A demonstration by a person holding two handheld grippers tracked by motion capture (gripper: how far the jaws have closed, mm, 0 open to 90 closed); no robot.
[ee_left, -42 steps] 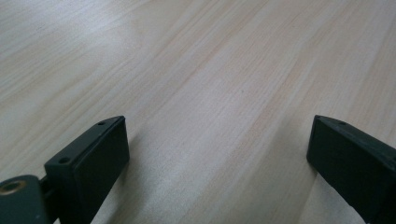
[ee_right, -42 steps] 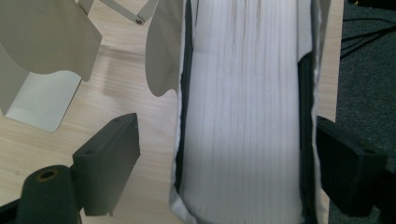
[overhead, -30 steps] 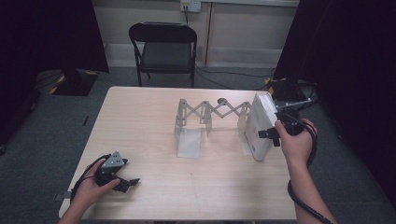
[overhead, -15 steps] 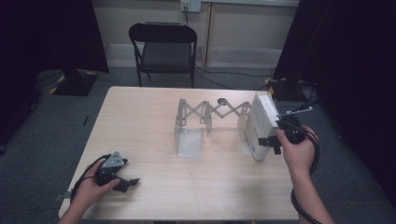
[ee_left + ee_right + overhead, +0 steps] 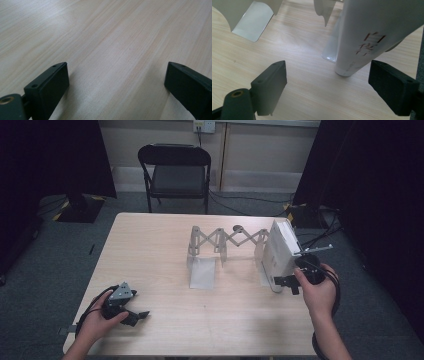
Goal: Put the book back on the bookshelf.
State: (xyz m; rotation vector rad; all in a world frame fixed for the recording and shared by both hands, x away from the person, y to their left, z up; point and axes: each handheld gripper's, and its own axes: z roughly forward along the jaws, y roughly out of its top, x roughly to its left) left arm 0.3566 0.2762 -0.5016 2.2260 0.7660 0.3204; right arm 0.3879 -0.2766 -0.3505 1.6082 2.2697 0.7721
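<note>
While both jaw pairs stand wide apart w/ nothing gripped, the right gripper [image 5: 287, 282] sits just beside the white book [image 5: 280, 251], which stands upright at the right end of the expanding rack [image 5: 225, 240]. Left gripper [image 5: 135, 316] rests on the light wood table [image 5: 160, 250], near-left corner. Beyond: black folding chair [image 5: 175, 170], grey carpet, dark curtains both sides.

Even overhead light on the table [image 5: 165, 250]; room edges fall into near black. Soft shadows under the extending book rack [image 5: 225, 240]. High view slightly soft. Gripper views: near jaws blurred, mild sheen on wood.
</note>
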